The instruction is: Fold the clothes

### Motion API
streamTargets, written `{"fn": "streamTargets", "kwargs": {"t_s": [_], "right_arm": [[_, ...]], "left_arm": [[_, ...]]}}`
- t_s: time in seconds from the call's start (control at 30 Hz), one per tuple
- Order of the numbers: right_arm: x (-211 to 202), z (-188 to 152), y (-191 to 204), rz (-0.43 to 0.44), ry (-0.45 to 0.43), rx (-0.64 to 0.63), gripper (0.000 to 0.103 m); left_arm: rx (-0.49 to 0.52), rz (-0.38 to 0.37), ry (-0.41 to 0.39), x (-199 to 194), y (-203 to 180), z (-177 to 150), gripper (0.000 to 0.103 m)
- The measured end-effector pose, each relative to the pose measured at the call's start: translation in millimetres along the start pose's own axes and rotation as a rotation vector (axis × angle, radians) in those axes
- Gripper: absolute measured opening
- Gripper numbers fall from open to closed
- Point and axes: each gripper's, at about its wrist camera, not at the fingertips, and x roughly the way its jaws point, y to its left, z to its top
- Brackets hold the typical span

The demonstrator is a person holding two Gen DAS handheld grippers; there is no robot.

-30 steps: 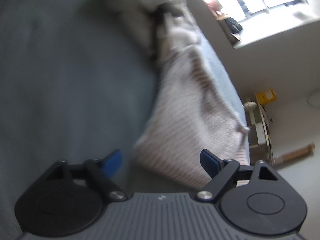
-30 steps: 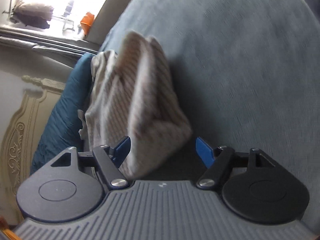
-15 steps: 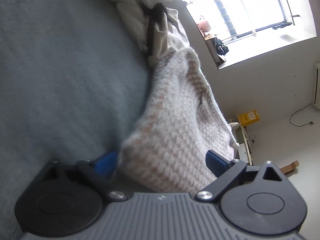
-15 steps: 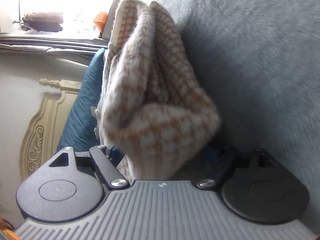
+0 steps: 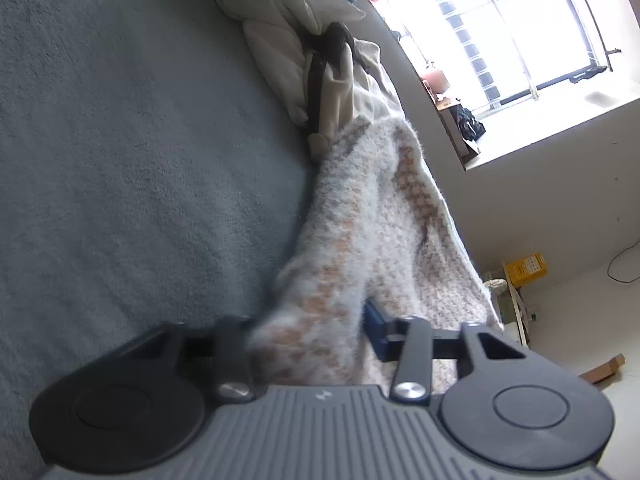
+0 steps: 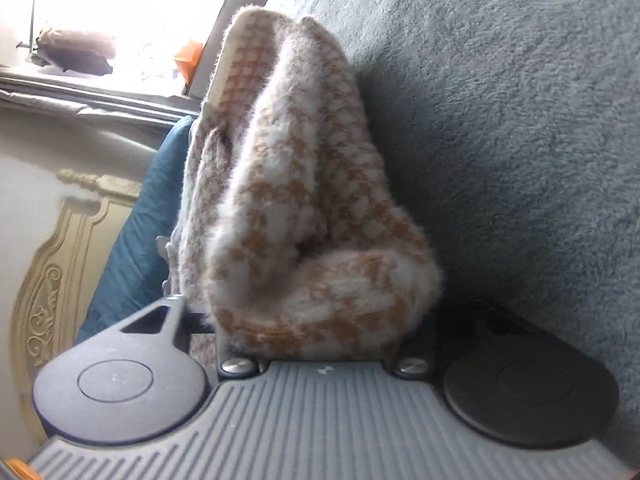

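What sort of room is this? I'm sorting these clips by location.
Most likely a bedroom. The clothes lie on a wide blue-grey blanket like a bed cover, a carved cream headboard stands at one end, and a bright window lights the room.

Daylight poured through a window (image 5: 520,40) at the upper right of the left wrist view, blown out to white glare. The same overexposure filled the upper left of the right wrist view. A houndstooth sweater (image 6: 304,208) cast a soft shadow on the grey blanket (image 6: 520,120) to its right. Its near edge was smeared by motion blur in the left view. Fisheye distortion curved every frame edge.
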Motion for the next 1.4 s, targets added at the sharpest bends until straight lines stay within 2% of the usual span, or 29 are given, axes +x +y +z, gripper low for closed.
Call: {"fn": "streamTargets", "kwargs": {"t_s": [0.03, 0.23, 0.5, 0.67, 0.8, 0.87, 0.9, 0.93, 0.97, 1.07, 1.1, 1.13, 1.2, 1.27, 1.3, 1.33, 1.4], "right_arm": [[-1.7, -2.2, 5.6, -0.006, -0.004, -0.018, 0.023], [-20.1, -11.7, 42.0, -0.02, -0.035, -0.125, 0.009], [-58.5, -26.7, 55.4, -0.021, -0.022, -0.168, 0.008], [-103.0, -69.9, 49.4, -0.025, 0.059, -0.152, 0.008], [-137.0, -109.9, 40.9, -0.035, 0.144, -0.119, 0.008], [-149.0, -130.5, 31.6, -0.04, 0.188, -0.09, 0.008], [-150.5, -139.1, 25.1, -0.045, 0.216, -0.079, 0.01], [-148.8, -144.9, 18.4, -0.07, 0.246, -0.075, 0.016], [-146.6, -150.1, 11.8, -0.099, 0.277, -0.072, 0.018], [-139.1, -147.5, -7.4, -0.162, 0.352, -0.01, 0.031], [-139.5, -143.4, -9.6, -0.17, 0.376, -0.01, 0.039], [-141.6, -139.4, -8.1, -0.179, 0.408, -0.024, 0.051], [-147.1, -131.1, -3.3, -0.209, 0.51, -0.089, 0.068], [-154.4, -123.9, 2.3, -0.251, 0.622, -0.174, 0.074], [-159.1, -118.4, 7.3, -0.279, 0.636, -0.227, 0.074], [-164.1, -112.6, 12.7, -0.309, 0.642, -0.283, 0.074], [-169.5, -90.4, 24.0, -0.33, 0.57, -0.331, 0.074]], "left_arm": [[-0.006, -0.005, -0.007, -2.8, -1.3, -0.2, 0.03], [-0.018, -0.068, -0.017, -14.5, -13.7, 4.6, 0.022], [-0.003, -0.112, 0.046, -55.5, -18.2, -9.0, 0.021], [0.06, -0.105, 0.119, -112.5, -12.0, -30.7, 0.021], [0.092, -0.05, 0.203, -167.2, 6.1, -60.3, 0.021], [0.09, -0.025, 0.264, -176.0, 21.3, -70.9, 0.022], [0.089, -0.013, 0.294, -180.2, 28.9, -76.1, 0.025], [0.107, 0.032, 0.315, -179.1, 35.3, -77.5, 0.034], [0.126, 0.079, 0.335, -177.7, 41.6, -78.7, 0.039], [0.161, 0.094, 0.313, -185.5, 44.6, -64.7, 0.043], [0.172, 0.098, 0.305, -188.2, 45.4, -59.9, 0.048], [0.183, 0.103, 0.297, -190.9, 46.3, -55.1, 0.053], [0.237, 0.109, 0.251, -198.4, 37.6, -45.3, 0.061], [0.316, 0.119, 0.229, -199.5, 23.4, -38.3, 0.062], [0.373, 0.129, 0.214, -195.6, 13.3, -37.3, 0.065], [0.432, 0.139, 0.198, -191.3, 3.1, -36.5, 0.069], [0.549, 0.158, 0.168, -177.2, -18.3, -36.1, 0.071]]}}
